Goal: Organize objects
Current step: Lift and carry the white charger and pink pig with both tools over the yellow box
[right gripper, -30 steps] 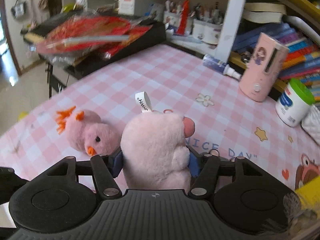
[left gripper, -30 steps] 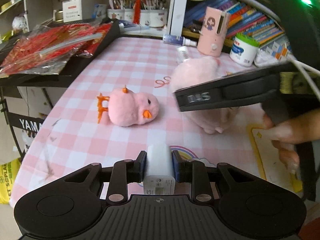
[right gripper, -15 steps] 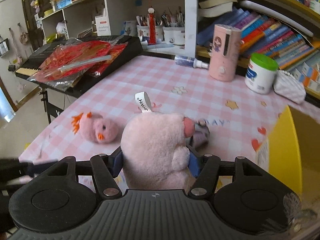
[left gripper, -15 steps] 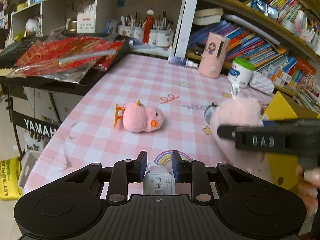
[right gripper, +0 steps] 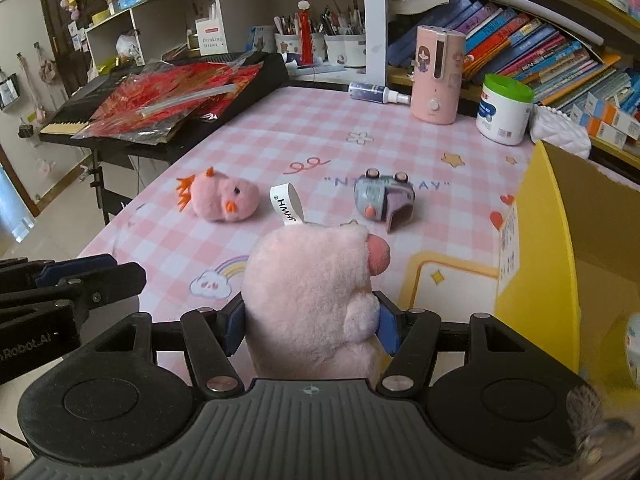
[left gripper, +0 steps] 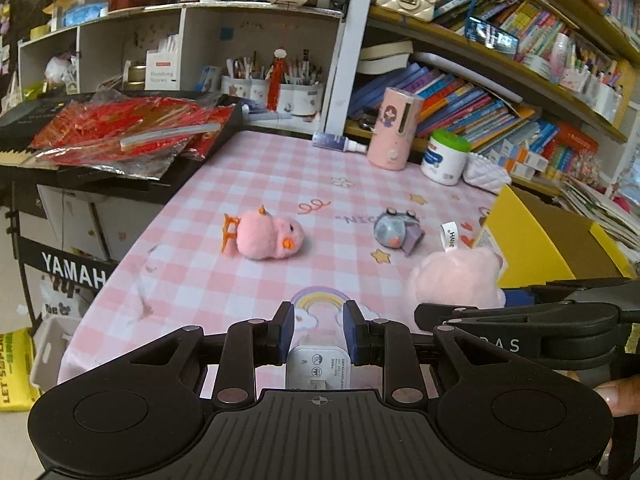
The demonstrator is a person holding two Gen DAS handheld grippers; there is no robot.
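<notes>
"JHWH" tag (right gripper: 289,205); "YAMAH" keyboard (left gripper: 74,274)

A lived-in home room, likely a child's study or play corner: a table (right gripper: 280,128) under a pink checked cloth printed with stars and rainbows stands against shelves (left gripper: 500,92) crammed with bright picture books. Cups of pens and brushes (right gripper: 320,46) fill a white cubby, and an electronic keyboard (right gripper: 100,108) beside the table lies buried under red foil packets (left gripper: 120,128)

Bookshelf (left gripper: 500,92), keyboard (right gripper: 80,112), pen cups (right gripper: 340,48).
</notes>
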